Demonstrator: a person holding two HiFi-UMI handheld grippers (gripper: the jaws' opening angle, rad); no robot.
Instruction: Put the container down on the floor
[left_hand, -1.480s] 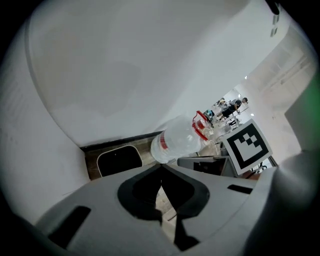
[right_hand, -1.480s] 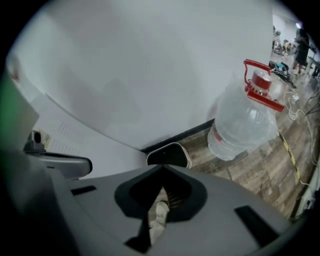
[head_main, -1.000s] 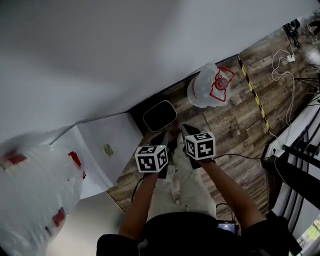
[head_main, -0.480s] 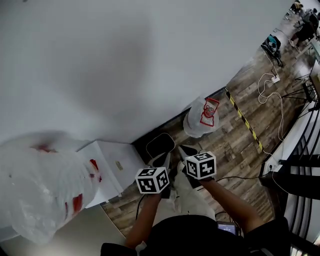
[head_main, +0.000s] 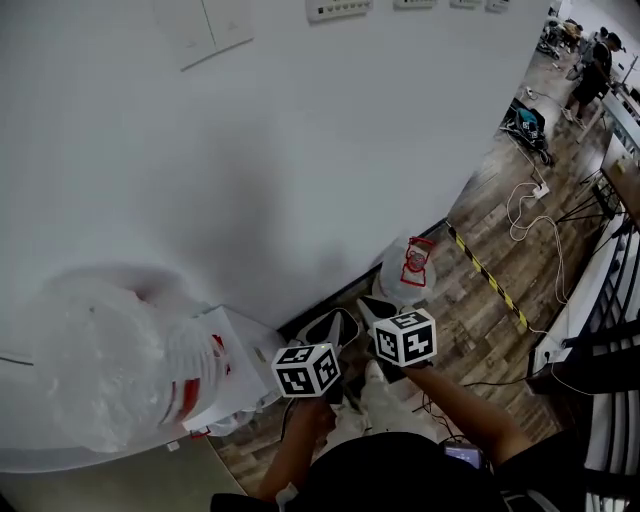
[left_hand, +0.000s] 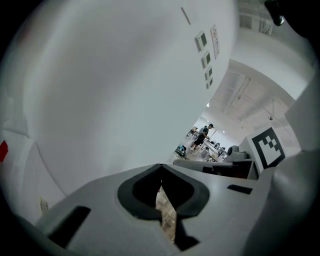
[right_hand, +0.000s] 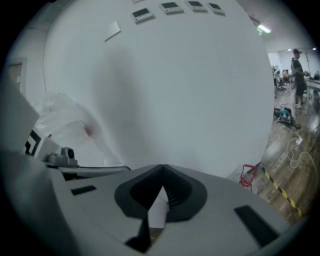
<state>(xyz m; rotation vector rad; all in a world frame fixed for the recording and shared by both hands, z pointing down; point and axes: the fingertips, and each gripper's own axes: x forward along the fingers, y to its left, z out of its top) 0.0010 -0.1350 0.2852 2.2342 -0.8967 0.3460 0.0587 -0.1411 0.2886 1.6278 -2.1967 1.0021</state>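
Nothing is reading legibly; the red print on the bag (head_main: 408, 275) is showing too small.

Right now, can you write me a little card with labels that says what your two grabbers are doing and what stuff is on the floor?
left gripper: shut, nothing in it
right gripper: shut, nothing in it
container: dark, on the wooden floor at the foot of the white wall, not held
clear bag: red print, on the floor to the right of the container
striped tape: yellow and black, stuck along the floor
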